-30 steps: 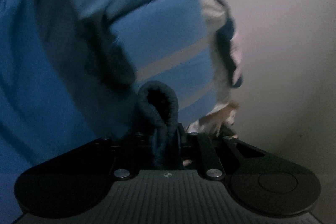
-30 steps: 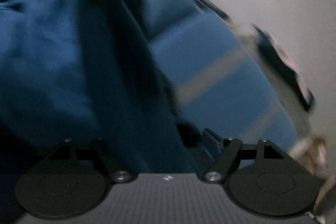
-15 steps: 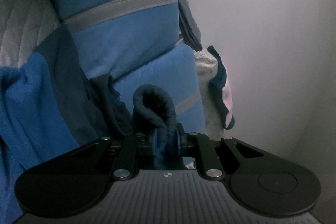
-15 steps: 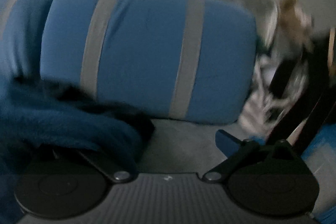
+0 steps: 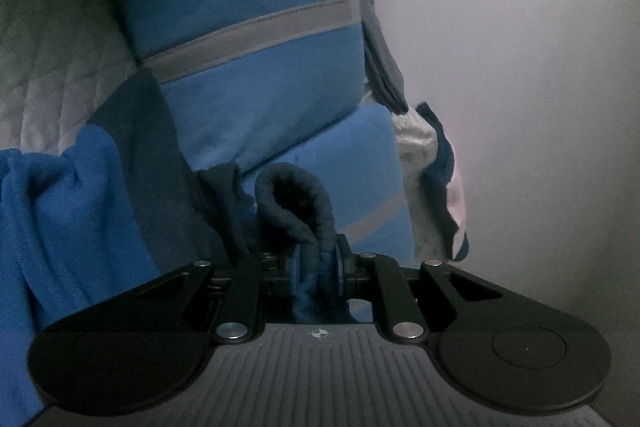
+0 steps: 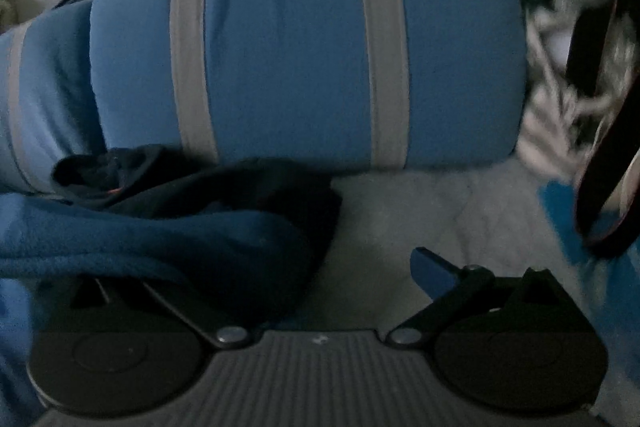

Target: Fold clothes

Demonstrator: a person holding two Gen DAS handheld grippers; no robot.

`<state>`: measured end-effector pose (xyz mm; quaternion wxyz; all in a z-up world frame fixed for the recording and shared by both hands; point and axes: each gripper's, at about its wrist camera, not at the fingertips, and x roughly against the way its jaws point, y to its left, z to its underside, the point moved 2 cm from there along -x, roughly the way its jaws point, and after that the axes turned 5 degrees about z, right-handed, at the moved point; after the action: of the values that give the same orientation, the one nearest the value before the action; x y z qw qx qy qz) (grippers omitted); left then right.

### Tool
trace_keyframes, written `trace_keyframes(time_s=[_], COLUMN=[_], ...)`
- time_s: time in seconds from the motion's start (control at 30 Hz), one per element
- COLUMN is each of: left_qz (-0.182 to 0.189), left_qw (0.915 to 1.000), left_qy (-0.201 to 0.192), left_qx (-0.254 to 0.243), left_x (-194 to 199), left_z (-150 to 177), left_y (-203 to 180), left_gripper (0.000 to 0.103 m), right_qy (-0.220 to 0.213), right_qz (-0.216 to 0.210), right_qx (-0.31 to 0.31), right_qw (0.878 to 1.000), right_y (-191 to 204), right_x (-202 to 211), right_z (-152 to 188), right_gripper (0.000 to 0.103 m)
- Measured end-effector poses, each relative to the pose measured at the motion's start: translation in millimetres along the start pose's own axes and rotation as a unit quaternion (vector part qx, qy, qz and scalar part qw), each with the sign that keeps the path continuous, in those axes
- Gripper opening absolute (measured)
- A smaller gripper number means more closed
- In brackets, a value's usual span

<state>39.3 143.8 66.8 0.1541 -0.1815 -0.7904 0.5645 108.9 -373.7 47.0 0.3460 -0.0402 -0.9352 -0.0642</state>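
Observation:
A dark blue fleece garment (image 5: 296, 195) bunches up in a fold right in front of the left wrist camera, and my left gripper (image 5: 316, 267) is shut on that fold. More of the garment, in brighter blue (image 5: 60, 207), hangs to the left. In the right wrist view the same fleece (image 6: 168, 239) lies on the bed and drapes over the left finger of my right gripper (image 6: 318, 263), hiding it. The right gripper's jaws stand wide open; the blue pad of its right fingertip (image 6: 430, 265) is bare and presses on nothing.
Two blue pillows with grey stripes (image 6: 300, 39) (image 5: 248, 27) lie on a white quilted cover (image 6: 420, 211). A black strap (image 6: 600, 147) and patterned laundry (image 6: 552, 99) are at the right. A pale wall (image 5: 520, 67) stands behind white and pink clothes (image 5: 432, 167).
My right gripper rolled, swung off the fleece and opened wide; it now faces the striped pillow. The left gripper kept its hold on the fold and shifted a little.

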Motion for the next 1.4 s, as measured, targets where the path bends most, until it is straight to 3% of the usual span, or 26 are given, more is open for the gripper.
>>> trace_keyframes(time_s=[0.17,0.3,0.4,0.53,0.67,0.8,0.93,1.03,1.17,1.3,1.4], left_qz=[-0.004,-0.009,-0.010,-0.007,0.005,0.011,0.016,0.012,-0.033,-0.093,-0.114], left_qw=[0.9996,0.9989,0.9985,0.9985,0.9988,0.9990,0.9990,0.9994,0.9992,0.9950,0.9929], left_qy=[-0.027,-0.045,-0.046,-0.044,-0.041,-0.035,-0.033,-0.028,-0.016,0.000,0.010], left_qx=[-0.008,0.007,0.029,0.031,0.027,0.024,0.024,0.018,-0.013,-0.036,-0.033], left_x=[8,17,20,20,20,18,17,17,16,13,11], left_z=[-11,-21,-23,-24,-24,-22,-20,-19,-16,-12,-12], left_y=[0,8,15,15,12,10,8,6,5,11,20], left_gripper=[0.016,0.016,0.016,0.016,0.016,0.016,0.016,0.016,0.016,0.016,0.016], right_qy=[-0.001,-0.014,-0.006,0.001,-0.006,-0.010,-0.016,0.005,0.046,0.109,0.136], right_qz=[-0.039,-0.077,-0.060,-0.008,0.051,0.055,0.105,0.097,0.050,0.015,0.032], right_qx=[0.062,0.168,0.231,0.277,0.266,0.253,0.260,0.193,0.108,0.087,0.119], right_qw=[0.997,0.983,0.971,0.961,0.963,0.966,0.960,0.976,0.992,0.990,0.983], right_y=[17,36,42,45,40,38,37,12,-23,-39,-34], right_x=[5,16,17,6,-4,-16,-24,-20,-18,-33,-35], right_z=[9,25,40,54,54,57,58,38,20,28,40], right_gripper=[0.103,0.103,0.103,0.103,0.103,0.103,0.103,0.103,0.103,0.103,0.103])
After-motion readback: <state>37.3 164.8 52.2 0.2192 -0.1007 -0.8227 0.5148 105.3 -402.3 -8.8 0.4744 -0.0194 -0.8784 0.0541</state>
